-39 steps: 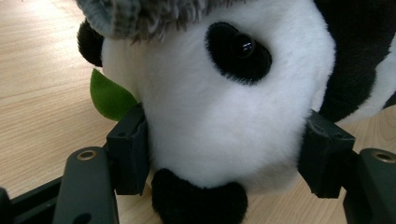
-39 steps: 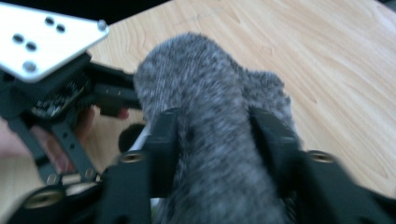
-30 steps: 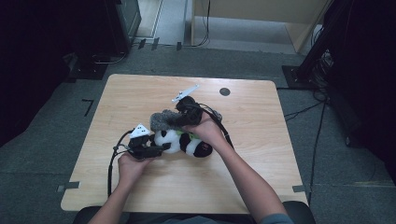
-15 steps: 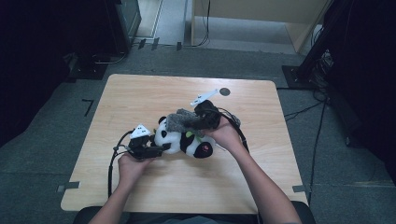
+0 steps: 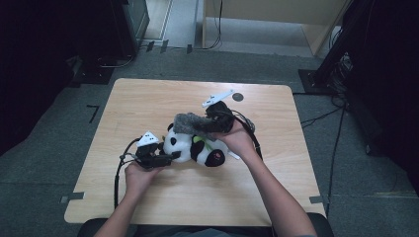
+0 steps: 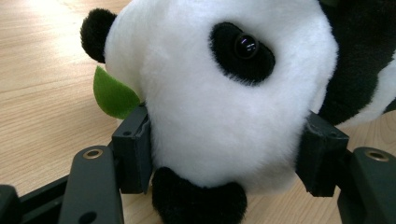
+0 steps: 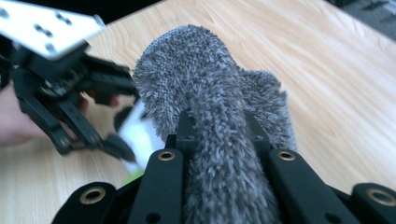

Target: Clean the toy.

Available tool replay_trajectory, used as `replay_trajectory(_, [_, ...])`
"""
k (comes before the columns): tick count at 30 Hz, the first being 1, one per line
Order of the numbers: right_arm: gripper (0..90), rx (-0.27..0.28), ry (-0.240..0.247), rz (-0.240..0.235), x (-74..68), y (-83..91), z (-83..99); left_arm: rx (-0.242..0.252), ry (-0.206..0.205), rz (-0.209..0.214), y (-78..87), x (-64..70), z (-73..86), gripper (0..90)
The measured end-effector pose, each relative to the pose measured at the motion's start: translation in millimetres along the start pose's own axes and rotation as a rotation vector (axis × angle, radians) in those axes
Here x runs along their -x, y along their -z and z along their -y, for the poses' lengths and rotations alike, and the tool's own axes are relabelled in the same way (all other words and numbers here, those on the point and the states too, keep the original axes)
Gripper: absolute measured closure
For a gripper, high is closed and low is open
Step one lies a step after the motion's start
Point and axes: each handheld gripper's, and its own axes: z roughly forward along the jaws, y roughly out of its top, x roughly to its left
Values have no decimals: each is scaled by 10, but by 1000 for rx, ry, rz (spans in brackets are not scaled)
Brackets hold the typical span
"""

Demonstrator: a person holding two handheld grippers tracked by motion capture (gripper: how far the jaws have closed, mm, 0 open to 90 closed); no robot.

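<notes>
A black-and-white panda plush point(image 5: 190, 147) lies on its side in the middle of the wooden table point(image 5: 148, 103). My left gripper point(image 5: 169, 156) is shut on the panda's head point(image 6: 219, 107), one jaw pressed into each side of it, and a green leaf point(image 6: 111, 94) sticks out beside the head. A grey fuzzy cloth point(image 5: 187, 122) is draped over the panda's back. My right gripper point(image 5: 203, 124) is shut on a fold of that grey cloth point(image 7: 210, 93), which runs up between its jaws. The left gripper point(image 7: 70, 109) also appears beyond the cloth.
A small black disc point(image 5: 237, 97) lies near the table's far edge, right of centre. Black cables point(image 5: 121, 168) trail from both grippers across the tabletop. Dark stands and equipment point(image 5: 346, 54) surround the table on the grey floor.
My right gripper has moved to the right and slightly away with the grey cloth in it, dragging the cloth across the panda. The left gripper has kept its hold on the panda's head.
</notes>
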Motion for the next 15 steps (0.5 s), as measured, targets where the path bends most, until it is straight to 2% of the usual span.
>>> replay_trajectory(3, [754,2,20,-9,-75,-51,-94,3,1,0,0,3,-2,325])
replay_trajectory(5, [754,-6,35,-24,-149,-133,-162,5,3,1,1,2,-3,323])
replay_trajectory(6, [754,-19,49,-42,-219,-240,-205,10,8,2,1,3,-4,321])
replay_trajectory(7, [754,-19,49,-42,-219,-240,-205,10,8,2,1,3,-4,321])
replay_trajectory(8, [754,-44,70,-61,-285,-357,-217,8,9,3,6,-3,-4,320])
replay_trajectory(9, [754,-44,70,-61,-285,-357,-217,8,9,3,6,-3,-4,320])
replay_trajectory(10, [754,-85,96,-70,-351,-464,-209,10,16,7,5,-3,-3,320])
replay_trajectory(13, [756,-152,132,-64,-412,-593,-168,5,16,4,2,-7,0,320])
replay_trajectory(14, [757,-154,154,-55,-424,-619,-148,5,18,6,4,-11,1,321])
replay_trajectory(15, [757,-154,154,-55,-424,-619,-148,5,18,6,4,-11,1,322])
